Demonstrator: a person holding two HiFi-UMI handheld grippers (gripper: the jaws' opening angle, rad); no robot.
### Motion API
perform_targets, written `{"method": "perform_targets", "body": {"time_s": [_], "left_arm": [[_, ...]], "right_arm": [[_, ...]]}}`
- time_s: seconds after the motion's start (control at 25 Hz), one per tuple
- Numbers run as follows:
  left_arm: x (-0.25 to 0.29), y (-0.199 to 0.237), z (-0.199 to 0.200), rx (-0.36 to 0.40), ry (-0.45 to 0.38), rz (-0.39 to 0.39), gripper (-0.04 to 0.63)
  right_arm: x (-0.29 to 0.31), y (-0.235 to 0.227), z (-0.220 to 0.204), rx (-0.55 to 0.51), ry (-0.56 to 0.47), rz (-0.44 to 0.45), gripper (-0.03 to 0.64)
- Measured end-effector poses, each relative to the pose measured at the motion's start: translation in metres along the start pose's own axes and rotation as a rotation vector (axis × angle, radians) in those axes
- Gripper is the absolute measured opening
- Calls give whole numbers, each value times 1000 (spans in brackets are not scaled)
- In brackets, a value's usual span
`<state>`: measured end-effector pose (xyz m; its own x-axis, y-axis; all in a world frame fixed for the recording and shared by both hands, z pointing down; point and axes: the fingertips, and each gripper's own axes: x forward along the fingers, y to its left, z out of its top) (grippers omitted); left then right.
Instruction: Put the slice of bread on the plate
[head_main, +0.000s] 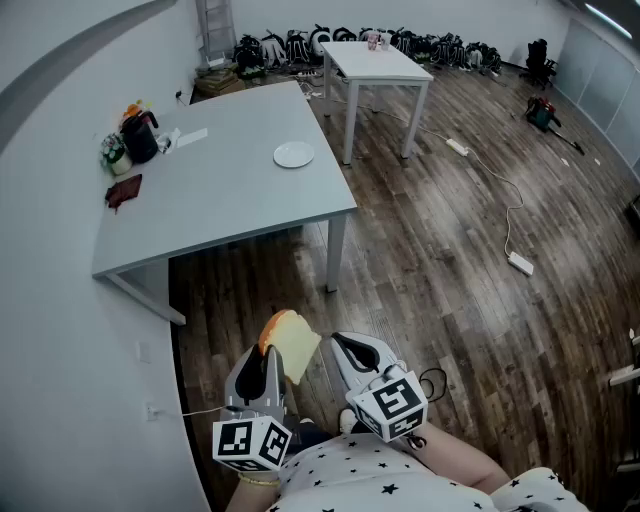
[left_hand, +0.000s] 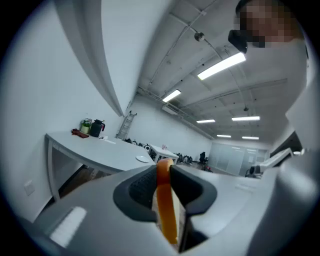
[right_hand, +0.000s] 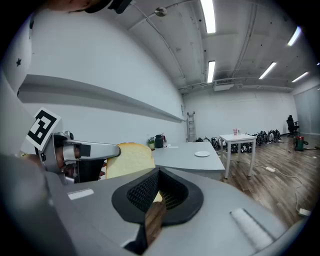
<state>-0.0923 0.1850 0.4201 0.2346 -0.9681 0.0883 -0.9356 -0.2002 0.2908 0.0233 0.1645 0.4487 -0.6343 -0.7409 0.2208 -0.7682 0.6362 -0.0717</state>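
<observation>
A slice of bread (head_main: 290, 343) with an orange-brown crust stands on edge between the jaws of my left gripper (head_main: 270, 358), which is shut on it. In the left gripper view the bread (left_hand: 166, 200) is seen edge-on between the pads of the left gripper (left_hand: 165, 167). My right gripper (head_main: 350, 345) is beside it on the right, shut with nothing in it. The right gripper view shows its jaw tips together at the right gripper (right_hand: 159, 172), with the bread (right_hand: 130, 159) to the left. The white plate (head_main: 293, 155) lies far ahead on the grey table (head_main: 220, 200).
A black kettle (head_main: 140, 135), a small plant and a dark red cloth (head_main: 124, 190) sit at the table's left end. A small white table (head_main: 375, 60) stands behind. Cables and a power strip (head_main: 520, 263) lie on the wooden floor; bags line the back wall.
</observation>
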Motion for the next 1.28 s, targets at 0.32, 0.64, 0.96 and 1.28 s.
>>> {"method": "perform_targets", "body": {"time_s": [0.32,0.64,0.96,1.28], "left_arm": [[-7,-15,-4,8,36,-32,87],[-14,-9,2,11,36,-32,87],[-23,21,4,27,61,-33,87],[-26,49,6,27,77,-67,87]], "right_arm": [[-17,20,-7,-3,19,-1,-2],[-18,27,0,33,2,3,-2],[0,55,0,40,6,8,-2],[21,80,1,48,8,-7,-2]]}}
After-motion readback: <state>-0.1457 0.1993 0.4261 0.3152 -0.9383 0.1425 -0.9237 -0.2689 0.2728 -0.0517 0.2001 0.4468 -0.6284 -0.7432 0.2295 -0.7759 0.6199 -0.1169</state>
